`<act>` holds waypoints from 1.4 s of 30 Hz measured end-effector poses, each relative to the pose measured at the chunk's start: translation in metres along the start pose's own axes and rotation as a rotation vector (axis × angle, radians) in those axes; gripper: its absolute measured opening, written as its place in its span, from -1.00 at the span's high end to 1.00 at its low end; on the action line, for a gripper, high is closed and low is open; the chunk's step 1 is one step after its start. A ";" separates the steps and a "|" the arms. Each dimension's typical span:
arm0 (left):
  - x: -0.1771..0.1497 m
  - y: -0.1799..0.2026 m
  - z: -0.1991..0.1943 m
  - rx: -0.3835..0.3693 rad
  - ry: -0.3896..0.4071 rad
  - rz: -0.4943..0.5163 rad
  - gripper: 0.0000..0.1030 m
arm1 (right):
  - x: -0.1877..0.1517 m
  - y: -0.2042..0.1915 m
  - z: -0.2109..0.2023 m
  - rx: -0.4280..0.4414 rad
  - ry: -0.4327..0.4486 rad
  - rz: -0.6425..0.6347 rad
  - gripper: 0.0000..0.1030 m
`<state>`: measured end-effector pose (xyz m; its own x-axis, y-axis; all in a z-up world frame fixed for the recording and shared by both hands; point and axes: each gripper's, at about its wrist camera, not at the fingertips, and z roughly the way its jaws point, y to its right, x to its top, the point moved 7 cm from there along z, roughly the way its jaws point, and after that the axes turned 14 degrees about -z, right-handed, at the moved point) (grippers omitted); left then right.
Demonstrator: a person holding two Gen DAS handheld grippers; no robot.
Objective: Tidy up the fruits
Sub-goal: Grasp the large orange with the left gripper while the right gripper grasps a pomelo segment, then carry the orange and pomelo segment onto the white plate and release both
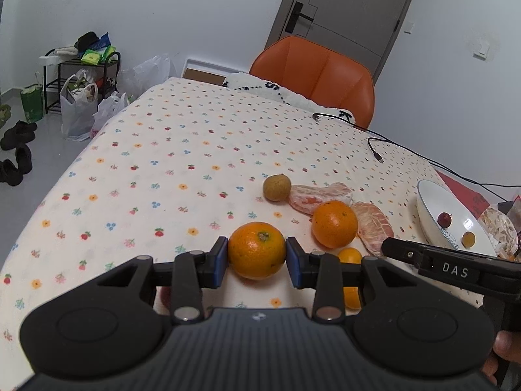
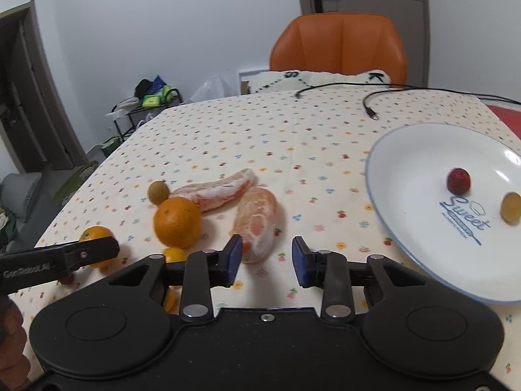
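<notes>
Flowered tablecloth [image 1: 162, 163] bearing a white plate [image 2: 423, 176] at right, with two small fruits inside. Left gripper [image 1: 256, 262]: pads closed against an orange [image 1: 256, 250]. Right gripper [image 2: 267, 257]: jaws parted, empty, beside a peeled segment [image 2: 257, 221].

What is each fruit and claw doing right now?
Left claw: shut on the big orange.
Big orange: gripped between the pads.
Right claw: open, empty.
Second orange: whole, on the tablecloth.
Two pomelo pieces: peeled, on the tablecloth.
White plate: holds a red fruit and a brown fruit.
</notes>
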<state>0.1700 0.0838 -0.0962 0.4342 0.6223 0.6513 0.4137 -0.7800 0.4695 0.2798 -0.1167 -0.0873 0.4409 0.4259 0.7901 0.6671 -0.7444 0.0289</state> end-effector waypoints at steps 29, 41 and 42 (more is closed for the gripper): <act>0.005 0.005 -0.011 -0.030 0.022 -0.006 0.30 | 0.013 0.002 -0.006 -0.027 0.115 0.014 0.45; 0.002 0.035 -0.013 -0.074 0.026 0.034 0.30 | 0.021 0.025 -0.043 -0.033 0.192 0.058 0.45; 0.002 0.038 -0.013 -0.080 0.027 0.038 0.30 | 0.022 0.028 -0.047 -0.037 0.200 0.063 0.45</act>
<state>0.1766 0.0545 -0.0691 0.4257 0.5913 0.6850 0.3317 -0.8062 0.4898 0.2802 -0.1526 -0.0408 0.3512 0.2700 0.8965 0.6174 -0.7866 -0.0050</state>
